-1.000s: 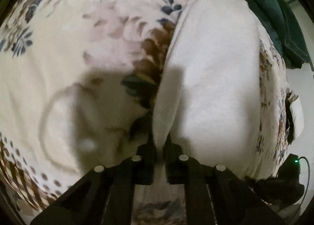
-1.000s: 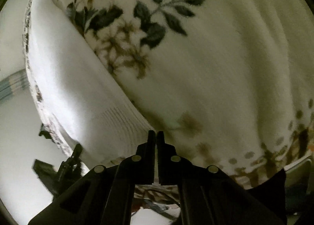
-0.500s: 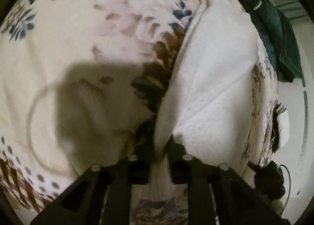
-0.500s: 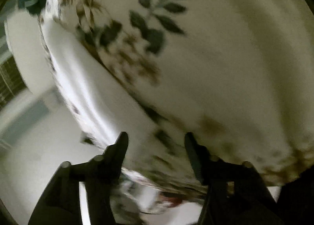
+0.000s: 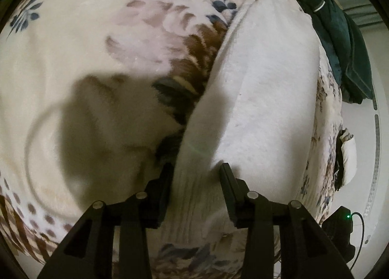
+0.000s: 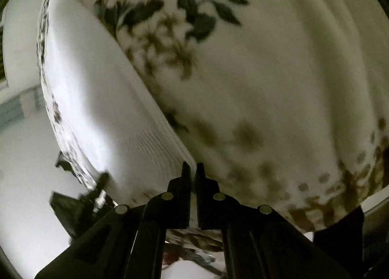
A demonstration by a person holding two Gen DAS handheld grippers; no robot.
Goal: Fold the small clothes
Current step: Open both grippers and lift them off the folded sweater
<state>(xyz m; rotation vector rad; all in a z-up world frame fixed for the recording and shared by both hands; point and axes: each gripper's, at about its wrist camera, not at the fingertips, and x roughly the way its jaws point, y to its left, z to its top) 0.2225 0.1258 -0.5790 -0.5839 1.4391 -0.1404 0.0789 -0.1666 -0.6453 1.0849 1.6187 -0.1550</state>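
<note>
floral blanket [image 5: 85, 35] underlies both; only left view shows dark clothes [image 5: 340, 43].

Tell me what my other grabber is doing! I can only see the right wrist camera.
Observer: The left gripper has just been opening its jaws. The white garment has its ribbed hem between them, and it looks no longer pinched.
Operator: Is there anything else over there?
Observer: Yes, a dark green garment lies bunched at the far edge of the flowered blanket.
Operator: Any lights?
Observer: A tiny green light glows on a black device past the blanket's near corner.
</note>
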